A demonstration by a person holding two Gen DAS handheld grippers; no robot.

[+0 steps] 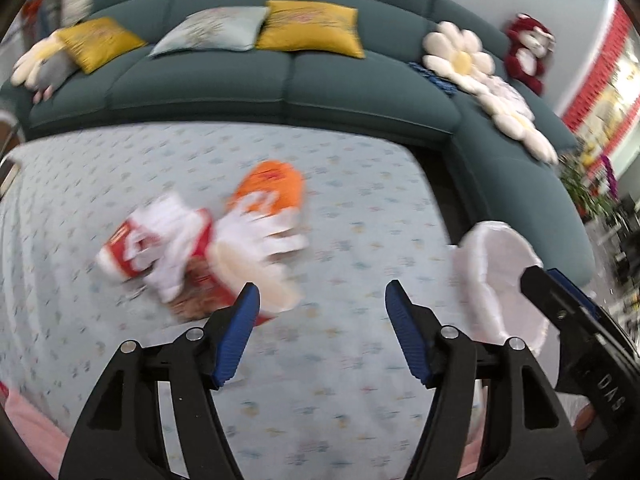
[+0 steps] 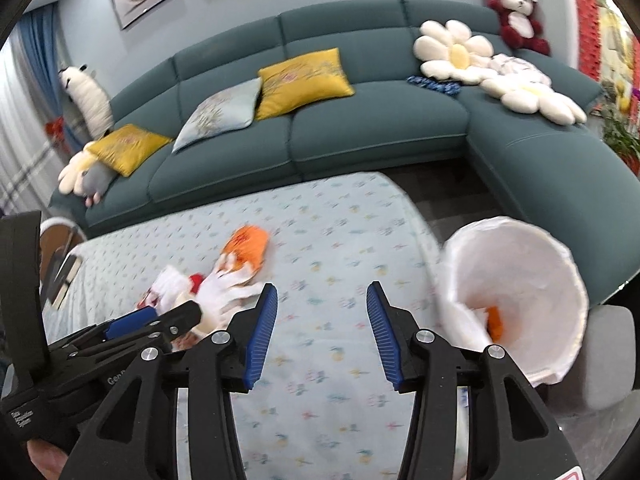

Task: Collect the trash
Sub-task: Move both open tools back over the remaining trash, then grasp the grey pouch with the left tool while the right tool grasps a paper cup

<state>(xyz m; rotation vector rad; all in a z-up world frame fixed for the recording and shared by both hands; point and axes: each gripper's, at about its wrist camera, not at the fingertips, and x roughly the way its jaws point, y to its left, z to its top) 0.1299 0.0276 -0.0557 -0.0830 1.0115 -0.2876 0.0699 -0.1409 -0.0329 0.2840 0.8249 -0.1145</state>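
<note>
**Hovering over a littered tabletop, both hand-held grippers empty**

Pointing down at a slant, the left hand-held gripper (image 1: 322, 300) has its blue ribbed pads spread well apart, with only the patterned cloth showing between them. Nothing is held. The right hand-held gripper (image 2: 322, 296) is also parted, a little less widely, and likewise has nothing between its pads.

Both hang above a tabletop (image 1: 360, 208) covered in a pale blue cloth with small floral prints. The trash lies in a loose heap toward the left of that surface: a red and white wrapper (image 1: 132, 248), crumpled white paper (image 1: 256, 228) and an orange packet (image 1: 272, 188), all touching or overlapping. Motion blur hides finer detail. From the left wrist view, the heap sits just ahead of the left pad.

At the right edge of the tabletop stands a bin lined with a white bag (image 2: 516, 280), its mouth tilted toward the cameras. A small orange scrap (image 2: 495, 320) lies inside, low against the near wall.

Behind the tabletop runs a dark teal corner sofa (image 2: 360, 120) carrying yellow cushions (image 2: 304, 76), a pale blue cushion (image 2: 220, 114), a flower-shaped cushion (image 2: 456, 54) and a dark red plush toy (image 2: 516, 12).
</note>
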